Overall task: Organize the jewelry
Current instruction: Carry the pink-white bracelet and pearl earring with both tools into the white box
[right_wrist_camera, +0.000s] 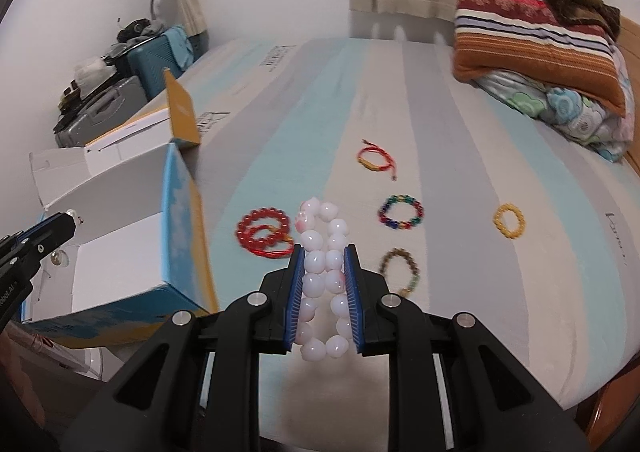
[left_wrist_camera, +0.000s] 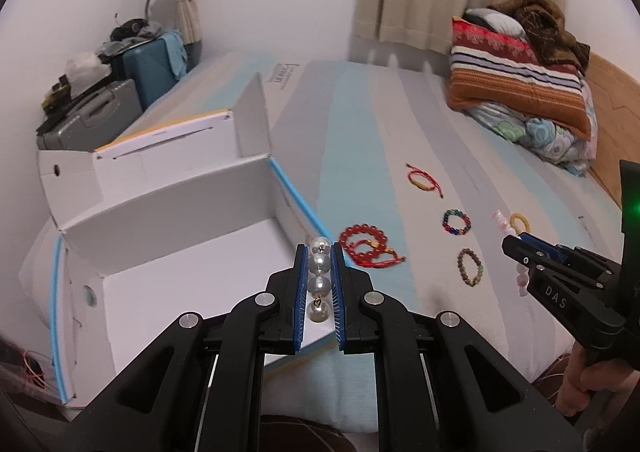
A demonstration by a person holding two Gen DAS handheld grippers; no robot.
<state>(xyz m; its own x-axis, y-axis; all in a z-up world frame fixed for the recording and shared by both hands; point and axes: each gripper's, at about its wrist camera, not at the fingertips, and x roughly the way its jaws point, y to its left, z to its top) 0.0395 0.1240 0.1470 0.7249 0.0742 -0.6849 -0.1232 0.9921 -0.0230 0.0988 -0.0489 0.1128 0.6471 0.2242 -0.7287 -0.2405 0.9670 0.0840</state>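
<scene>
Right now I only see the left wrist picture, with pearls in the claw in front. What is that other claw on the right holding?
Observer: The right claw is shut on a pink bead bracelet, folded into two rows between its pads.
Operator: And the yellow thing peeking out behind it?
Observer: The yellow bracelet is a full loop lying alone on the bed, touching nothing.
Operator: Where does my pearl claw look from over there?
Observer: The left claw, shut on its pearls, shows in front of the open box's white inside.
</scene>
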